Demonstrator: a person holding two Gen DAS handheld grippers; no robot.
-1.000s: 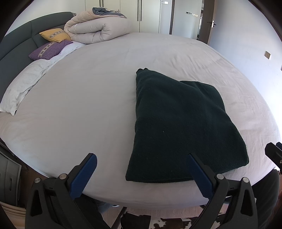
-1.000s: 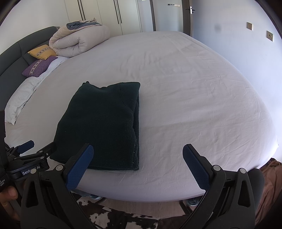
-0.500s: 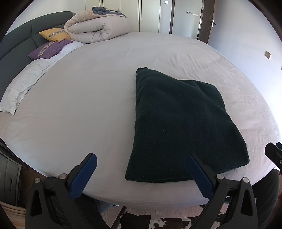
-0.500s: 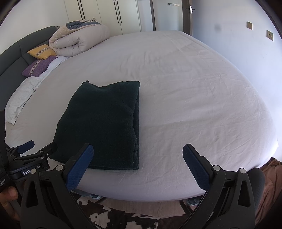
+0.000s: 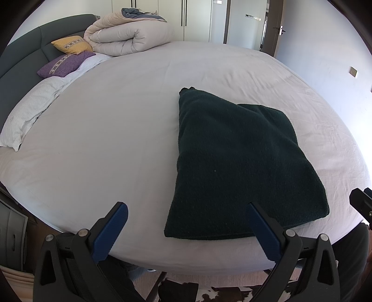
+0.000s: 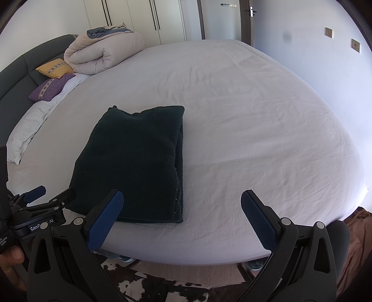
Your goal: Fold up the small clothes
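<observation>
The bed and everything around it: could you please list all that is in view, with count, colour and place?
dark green folded garment: one, lying flat near the bed's front edge
bed sheet: one, white, covering the bed
rolled duvet: one, beige with a blue-grey layer, far corner by the headboard
yellow cushion: one, against the headboard
purple cushion: one, in front of the yellow one
white pillow: one, at the left edge
headboard: one, dark grey, at the left
wardrobe doors: white, behind the bed
cowhide rug: brown and white, on the floor
left tongs: black with blue pads, open, empty
right tongs: same, open, empty
</observation>
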